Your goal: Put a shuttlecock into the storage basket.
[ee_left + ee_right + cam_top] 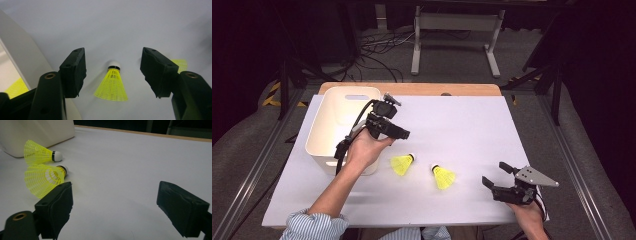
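1. The left gripper hangs over the desk just right of the white bin, pointing toward about 4 o'clock in the high view.
2. Its jaws stand wide apart with nothing pressed between them. In the left gripper view the pads frame open desk on both sides of a shuttlecock below them.
3. That left shuttlecock lies on its side on the desk, at about 6 o'clock from the left gripper's jaw tips and apart from them. Its white cork points toward 12 o'clock in the left gripper view and its yellow skirt toward 6 o'clock.
4. The right shuttlecock lies near the first, at about 4 o'clock from it, also on its side, with the cork toward 11 o'clock in the high view.
5. The right gripper sits at the near right part of the desk, at about 3 o'clock from the right shuttlecock and apart from it, aimed toward 10 o'clock.
6. Its jaws are also wide open and hold nothing. In the right gripper view bare desk lies between them, and both shuttlecocks lie at about 10 o'clock, beyond the left-hand jaw.
7. Something yellow shows inside the bin in the left gripper view; what it is cannot be told.
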Demonstrator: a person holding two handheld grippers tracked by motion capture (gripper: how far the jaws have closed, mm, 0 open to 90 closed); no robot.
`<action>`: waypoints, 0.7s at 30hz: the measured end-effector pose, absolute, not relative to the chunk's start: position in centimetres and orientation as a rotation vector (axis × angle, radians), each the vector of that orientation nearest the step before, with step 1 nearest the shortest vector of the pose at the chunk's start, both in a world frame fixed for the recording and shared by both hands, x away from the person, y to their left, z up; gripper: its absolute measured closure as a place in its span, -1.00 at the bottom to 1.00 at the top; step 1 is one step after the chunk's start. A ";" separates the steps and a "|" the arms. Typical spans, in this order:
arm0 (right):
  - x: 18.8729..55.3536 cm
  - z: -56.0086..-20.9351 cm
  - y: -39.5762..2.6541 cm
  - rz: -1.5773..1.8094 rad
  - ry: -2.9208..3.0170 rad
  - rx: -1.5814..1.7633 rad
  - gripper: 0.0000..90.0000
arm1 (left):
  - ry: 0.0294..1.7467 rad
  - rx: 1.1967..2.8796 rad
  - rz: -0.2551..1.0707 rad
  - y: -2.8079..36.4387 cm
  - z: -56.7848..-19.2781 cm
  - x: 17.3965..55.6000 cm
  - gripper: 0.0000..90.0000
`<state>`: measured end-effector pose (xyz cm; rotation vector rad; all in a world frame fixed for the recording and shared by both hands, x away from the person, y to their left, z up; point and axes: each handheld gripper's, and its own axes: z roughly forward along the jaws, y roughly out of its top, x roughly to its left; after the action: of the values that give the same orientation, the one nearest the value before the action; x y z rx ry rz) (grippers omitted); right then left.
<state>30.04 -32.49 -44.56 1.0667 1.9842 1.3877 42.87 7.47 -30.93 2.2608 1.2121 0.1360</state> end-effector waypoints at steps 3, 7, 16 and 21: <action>30.1 -44.6 -32.5 1.388 1.984 1.066 -0.69 | 1.196 2.282 0.155 7.3 -31.1 42.6 -0.15; 30.0 -44.6 -32.5 1.387 1.985 1.068 -0.69 | 1.193 2.293 0.149 7.2 -31.3 42.4 -0.15; 30.0 -44.6 -32.5 1.387 1.984 1.066 -0.69 | 1.188 2.290 0.149 7.0 -31.7 42.0 -0.16; 30.1 -44.6 -32.5 1.386 1.985 1.066 -0.69 | 1.195 2.293 0.143 7.0 -32.1 41.7 -0.16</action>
<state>30.05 -32.46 -44.57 1.0658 1.9850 1.3856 41.75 6.99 -32.12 2.2934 1.1953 0.1434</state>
